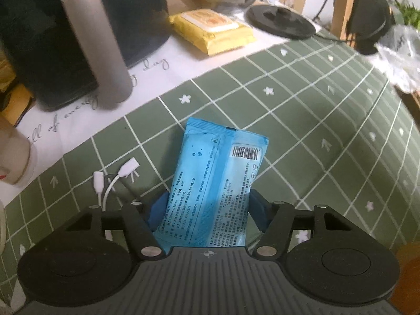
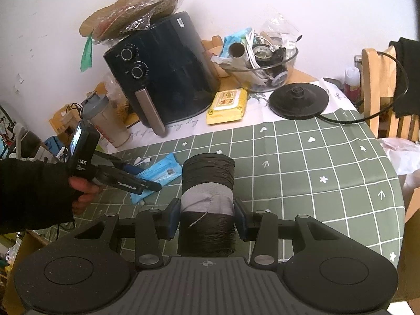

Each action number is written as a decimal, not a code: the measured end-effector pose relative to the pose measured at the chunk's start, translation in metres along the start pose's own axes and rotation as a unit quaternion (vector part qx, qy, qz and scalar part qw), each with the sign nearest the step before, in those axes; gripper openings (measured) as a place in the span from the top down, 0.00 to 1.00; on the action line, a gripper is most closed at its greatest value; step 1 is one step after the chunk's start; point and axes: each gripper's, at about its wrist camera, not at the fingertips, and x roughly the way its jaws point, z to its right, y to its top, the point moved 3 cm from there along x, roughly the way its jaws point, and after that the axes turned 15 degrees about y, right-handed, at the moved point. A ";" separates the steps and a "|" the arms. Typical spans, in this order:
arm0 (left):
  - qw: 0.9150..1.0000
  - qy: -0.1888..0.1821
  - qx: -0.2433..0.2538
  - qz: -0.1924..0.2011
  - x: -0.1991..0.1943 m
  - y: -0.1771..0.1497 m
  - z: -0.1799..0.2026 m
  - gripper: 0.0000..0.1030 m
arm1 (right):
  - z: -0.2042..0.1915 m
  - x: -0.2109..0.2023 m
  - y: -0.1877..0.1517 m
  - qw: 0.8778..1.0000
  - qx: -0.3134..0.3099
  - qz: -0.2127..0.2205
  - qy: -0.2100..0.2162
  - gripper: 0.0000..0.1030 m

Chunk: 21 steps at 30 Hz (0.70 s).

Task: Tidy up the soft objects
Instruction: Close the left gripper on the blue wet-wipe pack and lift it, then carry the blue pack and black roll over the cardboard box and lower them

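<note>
Blue wipes packet [image 1: 218, 181] lies on the green checked table [image 1: 315, 120] between the fingers of the left hand-held gripper [image 1: 208, 210]; squeeze its middle evenly so the soft pack does not buckle or slip. The right hand-held gripper [image 2: 207, 216] is clenched on a dark roll [image 2: 207, 199]. Whether the left pads press the packet yet is hard to tell, and its near end is hidden.

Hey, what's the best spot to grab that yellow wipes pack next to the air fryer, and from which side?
Take the yellow wipes pack across its narrow width, probably at mid-length, coming from above. It lies flat on the tablecloth, so its long side edges are open to the fingers. The air fryer stands close on one side, so a steep approach looks safer than a sideways one.
</note>
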 end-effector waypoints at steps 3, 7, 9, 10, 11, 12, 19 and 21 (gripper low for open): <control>1.000 0.005 -0.009 0.010 -0.014 0.001 -0.003 0.38 | -0.005 -0.003 0.001 1.000 -0.003 0.001 0.004 0.56; 1.000 0.012 -0.013 0.026 -0.035 0.003 -0.008 0.38 | -0.013 -0.006 0.004 1.000 -0.009 0.005 0.006 0.56; 0.999 0.014 -0.018 0.032 -0.046 0.002 -0.011 0.38 | -0.017 -0.007 0.005 1.000 -0.014 0.006 0.007 0.56; 0.999 0.014 -0.020 0.033 -0.051 0.002 -0.013 0.38 | -0.019 -0.008 0.005 1.000 -0.016 0.007 0.009 0.56; 0.999 0.014 -0.023 0.034 -0.057 0.001 -0.015 0.38 | -0.021 -0.009 0.006 1.000 -0.018 0.008 0.010 0.56; 0.999 0.014 -0.028 0.035 -0.063 0.000 -0.017 0.38 | -0.024 -0.010 0.006 1.000 -0.020 0.009 0.011 0.56; 0.997 0.021 -0.046 0.054 -0.109 -0.011 -0.029 0.38 | -0.042 -0.018 0.007 0.999 -0.033 0.013 0.022 0.56; 0.997 0.020 -0.053 0.058 -0.124 -0.015 -0.033 0.38 | -0.049 -0.021 0.008 0.999 -0.037 0.013 0.026 0.56</control>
